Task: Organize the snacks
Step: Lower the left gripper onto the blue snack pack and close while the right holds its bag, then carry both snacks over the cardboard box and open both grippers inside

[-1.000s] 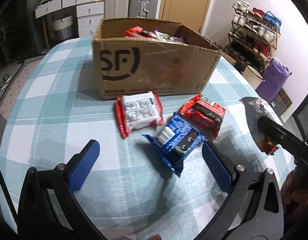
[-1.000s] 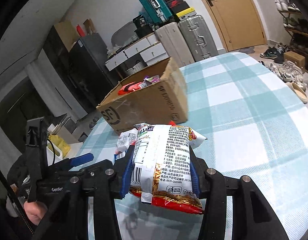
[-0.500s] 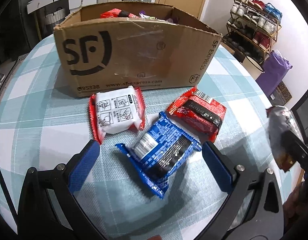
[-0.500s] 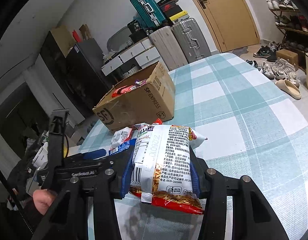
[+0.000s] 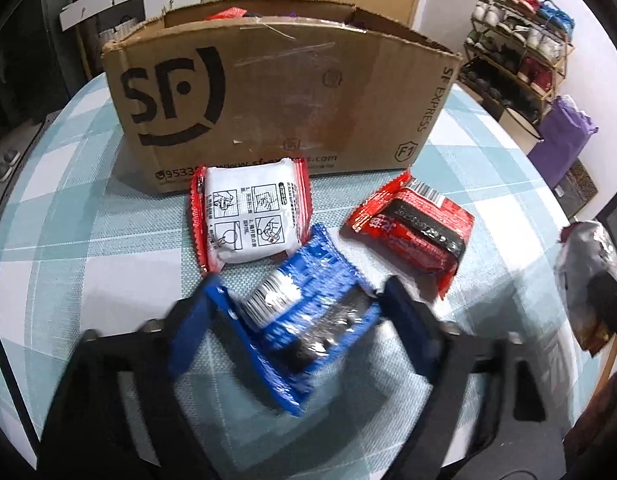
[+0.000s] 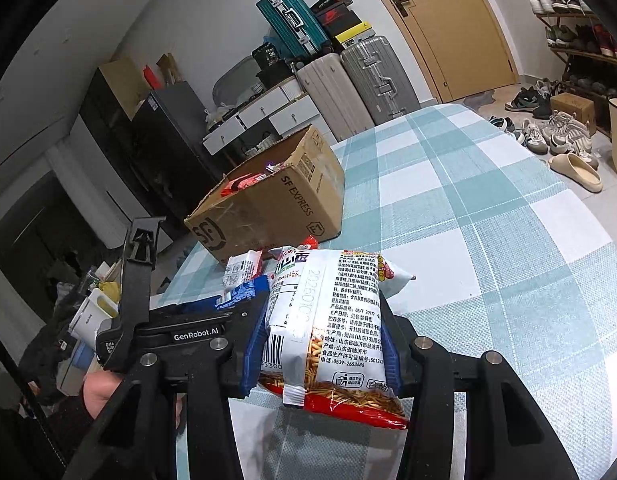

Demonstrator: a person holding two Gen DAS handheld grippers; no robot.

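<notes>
A blue snack packet (image 5: 304, 312) lies on the checked tablecloth, and my left gripper (image 5: 296, 316) has its blue fingers pressed against both its sides. A white and red packet (image 5: 250, 216) and a red and black packet (image 5: 416, 228) lie just beyond it, in front of the SF cardboard box (image 5: 276, 96). My right gripper (image 6: 320, 344) is shut on a white and red noodle snack bag (image 6: 332, 328), held above the table; the bag also shows at the right edge of the left wrist view (image 5: 588, 280). The box (image 6: 276, 204) holds several snacks.
The round table (image 6: 488, 240) has a teal and white checked cloth. Suitcases (image 6: 356, 76) and drawers stand behind it, a shoe rack (image 5: 516, 68) and a purple bag (image 5: 564, 136) to the right. Shoes lie on the floor (image 6: 560, 136).
My left gripper has moved forward and down onto the blue packet and its fingers have closed in against it. My right gripper still holds the noodle bag, drifting slightly.
</notes>
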